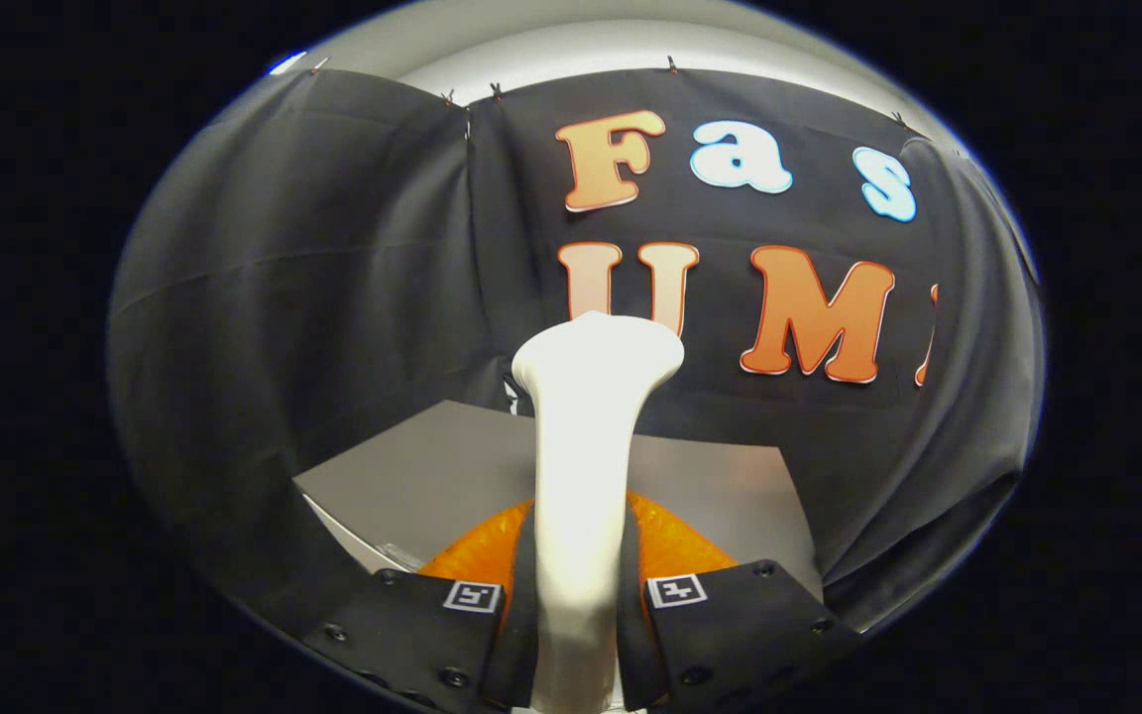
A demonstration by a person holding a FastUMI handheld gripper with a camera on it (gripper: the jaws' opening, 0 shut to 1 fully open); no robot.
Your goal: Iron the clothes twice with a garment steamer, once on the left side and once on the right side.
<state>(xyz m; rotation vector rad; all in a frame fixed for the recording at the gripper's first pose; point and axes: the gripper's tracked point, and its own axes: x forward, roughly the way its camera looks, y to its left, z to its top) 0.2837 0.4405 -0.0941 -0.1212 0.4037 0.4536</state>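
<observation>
The gripper (579,605) is clenched on the white garment steamer (586,446), with both fingers pressing against the sides of its handle. The steamer stands upright between the fingers, its handle rising from near them and widening at the far end into a flared head that sits above the grey table (432,476) and in front of the black cloth wall (313,297). Behind the handle, just ahead of the fingertips, an orange item (675,540) shows on both the left and right of the steamer; what it is cannot be told. The table surface extends beyond it toward the wall.
</observation>
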